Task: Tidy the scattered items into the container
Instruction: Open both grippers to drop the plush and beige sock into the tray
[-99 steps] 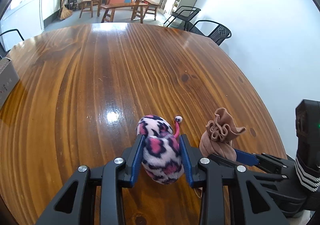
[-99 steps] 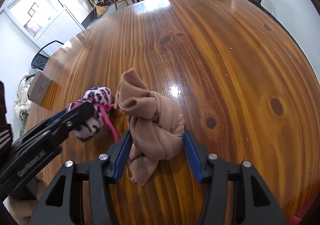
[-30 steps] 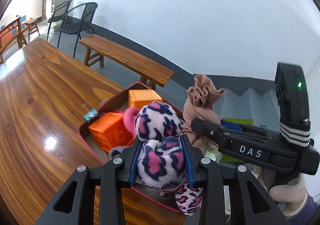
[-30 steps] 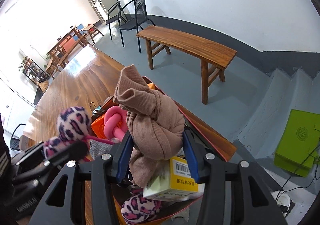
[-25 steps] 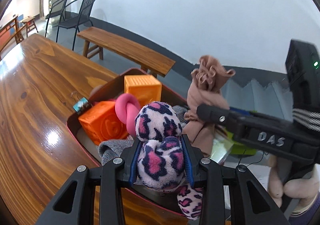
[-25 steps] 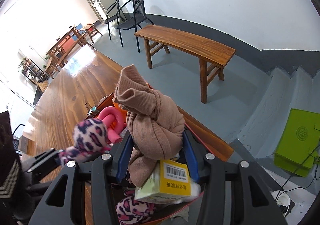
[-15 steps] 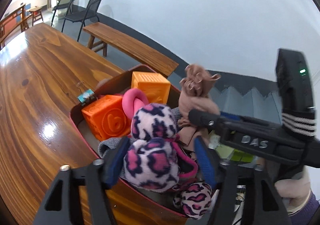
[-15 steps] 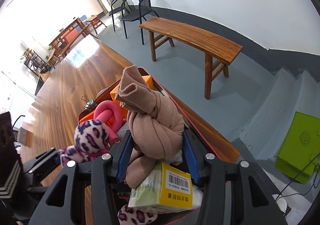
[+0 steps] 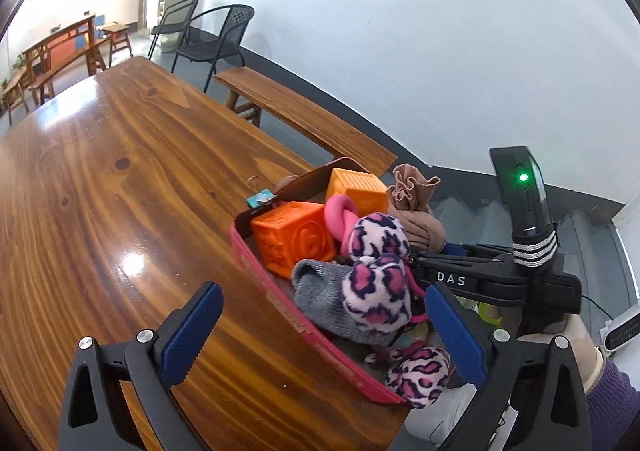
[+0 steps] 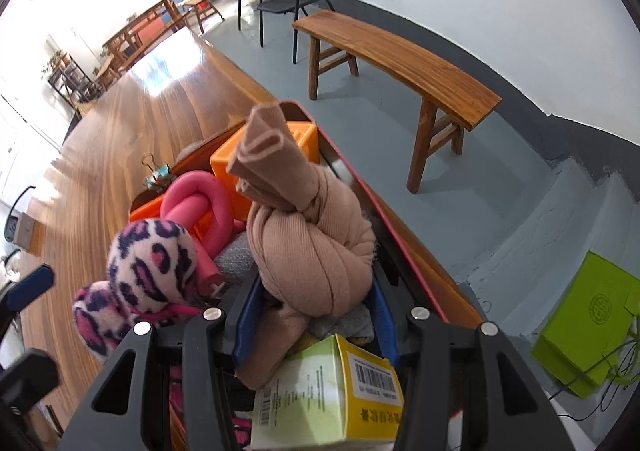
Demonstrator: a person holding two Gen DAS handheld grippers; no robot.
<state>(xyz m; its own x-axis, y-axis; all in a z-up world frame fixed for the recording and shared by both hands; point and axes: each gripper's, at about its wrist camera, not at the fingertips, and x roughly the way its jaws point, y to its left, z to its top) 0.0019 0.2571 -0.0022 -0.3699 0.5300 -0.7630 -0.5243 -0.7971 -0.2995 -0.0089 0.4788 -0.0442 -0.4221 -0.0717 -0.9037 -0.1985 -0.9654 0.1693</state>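
The red container sits at the table's edge and holds orange cubes, a pink knotted tube, a grey sock and more. The pink leopard plush lies on top of that pile. My left gripper stands around it with its jaws opening wide, and the blue pads are clear of the plush. My right gripper is shut on the knotted tan cloth, low over the container's near end. In the right wrist view the plush lies just left of the cloth.
A yellow-green carton lies under my right gripper. A second leopard plush sits at the container's near corner, and a binder clip at its far rim. The wooden table stretches left. A bench and a green bag are on the floor beyond.
Both grippers carried their items from the table to the container. The left jaws then spread and let the plush drop onto the pile. The right gripper sank lower with the cloth.
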